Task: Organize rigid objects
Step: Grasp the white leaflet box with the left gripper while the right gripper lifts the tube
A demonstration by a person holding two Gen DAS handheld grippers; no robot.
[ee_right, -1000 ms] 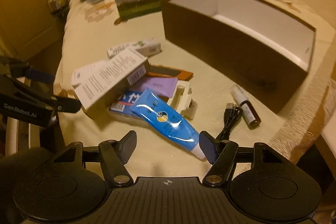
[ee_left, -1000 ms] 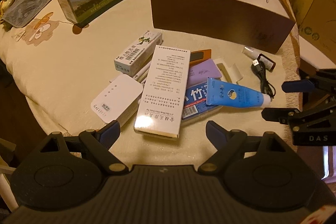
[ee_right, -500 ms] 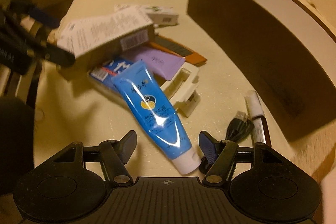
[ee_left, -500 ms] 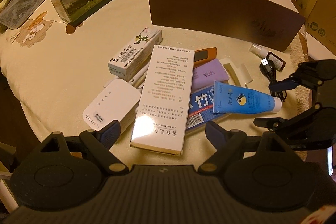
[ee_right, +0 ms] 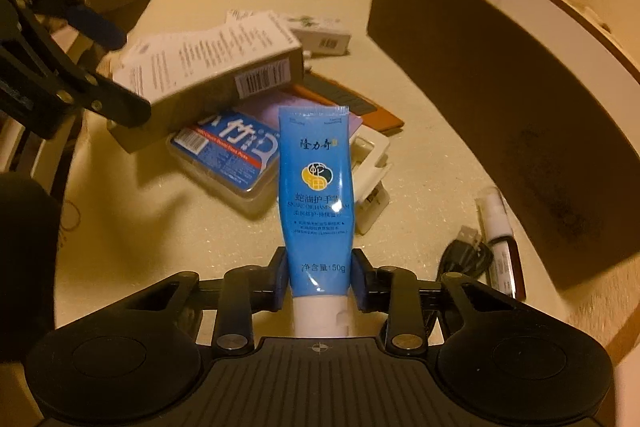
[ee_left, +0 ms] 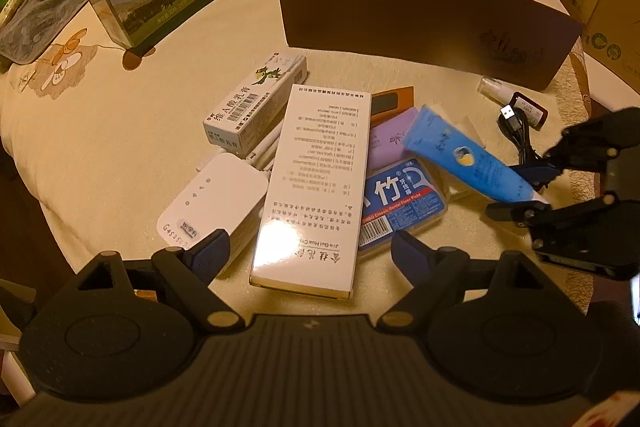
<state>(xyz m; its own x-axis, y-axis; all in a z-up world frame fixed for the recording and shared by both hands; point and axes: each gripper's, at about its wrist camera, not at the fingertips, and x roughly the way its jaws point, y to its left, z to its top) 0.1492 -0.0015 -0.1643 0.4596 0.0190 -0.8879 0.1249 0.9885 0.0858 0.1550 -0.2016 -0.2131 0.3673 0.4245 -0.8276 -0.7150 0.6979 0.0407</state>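
since half a second ago the right gripper (ee_right: pixel 320 281) has closed in and clamped the blue plastic hand cream tube (ee_right: pixel 316 195) near its white cap, crimped end tilted up over the blue dental floss pick box (ee_left: pixel 400 201). the left gripper (ee_left: pixel 308 255) hangs spread wide over the near end of the long white printed carton (ee_left: pixel 316 183), gripping nothing. the open brown cardboard box (ee_left: pixel 420 23) stands behind the pile on the cream tablecloth (ee_left: pixel 120 131).
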